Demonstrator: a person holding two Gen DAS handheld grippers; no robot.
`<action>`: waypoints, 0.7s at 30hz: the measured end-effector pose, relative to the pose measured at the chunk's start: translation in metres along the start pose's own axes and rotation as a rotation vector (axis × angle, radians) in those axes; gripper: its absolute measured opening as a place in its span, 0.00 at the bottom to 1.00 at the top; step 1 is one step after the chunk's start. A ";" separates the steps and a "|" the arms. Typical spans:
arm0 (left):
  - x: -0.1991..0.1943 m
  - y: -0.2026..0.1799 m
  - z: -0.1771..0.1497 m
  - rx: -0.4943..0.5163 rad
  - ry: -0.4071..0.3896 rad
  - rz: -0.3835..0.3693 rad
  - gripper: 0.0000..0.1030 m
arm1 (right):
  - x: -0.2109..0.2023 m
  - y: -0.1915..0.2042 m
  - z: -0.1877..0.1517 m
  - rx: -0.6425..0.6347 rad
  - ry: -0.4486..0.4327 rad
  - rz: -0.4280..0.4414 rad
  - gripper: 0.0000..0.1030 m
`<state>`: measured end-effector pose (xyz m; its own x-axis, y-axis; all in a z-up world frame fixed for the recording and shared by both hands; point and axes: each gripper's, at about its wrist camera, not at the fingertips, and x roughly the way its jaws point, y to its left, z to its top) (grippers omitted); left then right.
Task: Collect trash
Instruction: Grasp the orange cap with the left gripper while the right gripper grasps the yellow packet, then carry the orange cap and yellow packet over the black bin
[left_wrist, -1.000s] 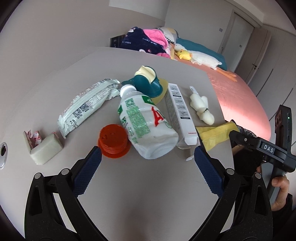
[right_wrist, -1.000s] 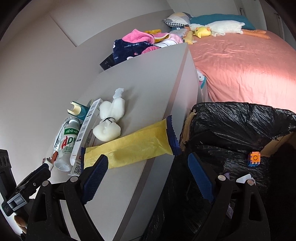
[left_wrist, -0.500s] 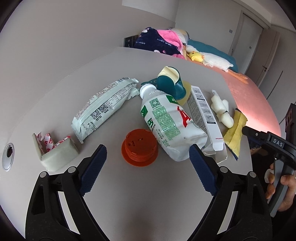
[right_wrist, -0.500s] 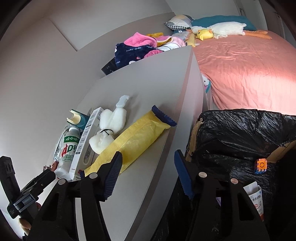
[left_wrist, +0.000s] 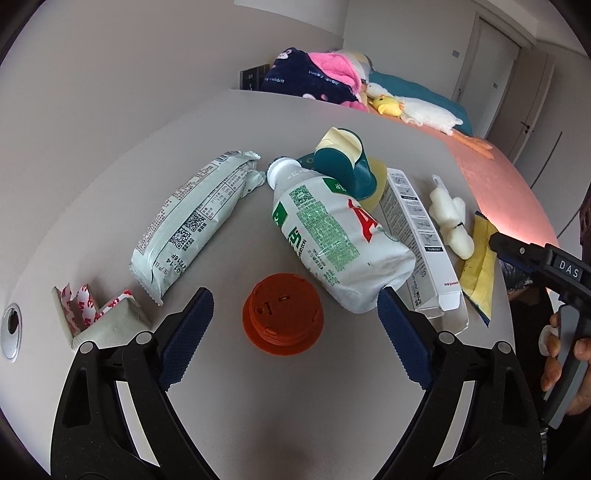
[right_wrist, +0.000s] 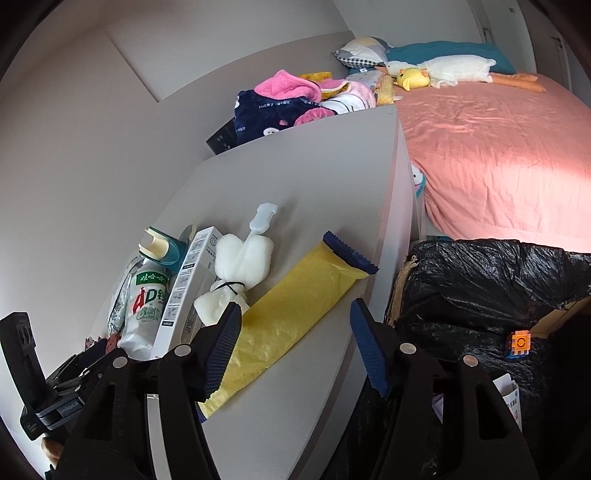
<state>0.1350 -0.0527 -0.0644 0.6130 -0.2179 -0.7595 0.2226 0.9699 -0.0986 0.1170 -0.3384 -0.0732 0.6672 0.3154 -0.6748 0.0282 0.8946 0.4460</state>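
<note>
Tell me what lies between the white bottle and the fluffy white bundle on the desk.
A long white carton lies between the white bottle and the fluffy white bundle, clearest in the left wrist view.

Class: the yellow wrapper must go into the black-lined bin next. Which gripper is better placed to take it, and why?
Right. The right gripper hangs open at the yellow wrapper, beside the bin; the left gripper faces the orange lid.
</note>
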 end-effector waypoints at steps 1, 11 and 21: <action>0.001 0.000 0.001 0.007 0.002 -0.001 0.82 | 0.002 0.003 0.001 -0.007 0.005 -0.011 0.61; 0.014 -0.004 -0.002 0.054 0.045 0.018 0.44 | 0.021 0.039 -0.002 -0.137 0.050 -0.107 0.59; 0.009 0.005 -0.003 -0.034 0.046 0.000 0.44 | 0.012 0.039 -0.008 -0.143 0.070 -0.012 0.15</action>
<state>0.1389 -0.0496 -0.0734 0.5775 -0.2132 -0.7881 0.1962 0.9733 -0.1194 0.1200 -0.2973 -0.0682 0.6141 0.3208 -0.7211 -0.0732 0.9329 0.3526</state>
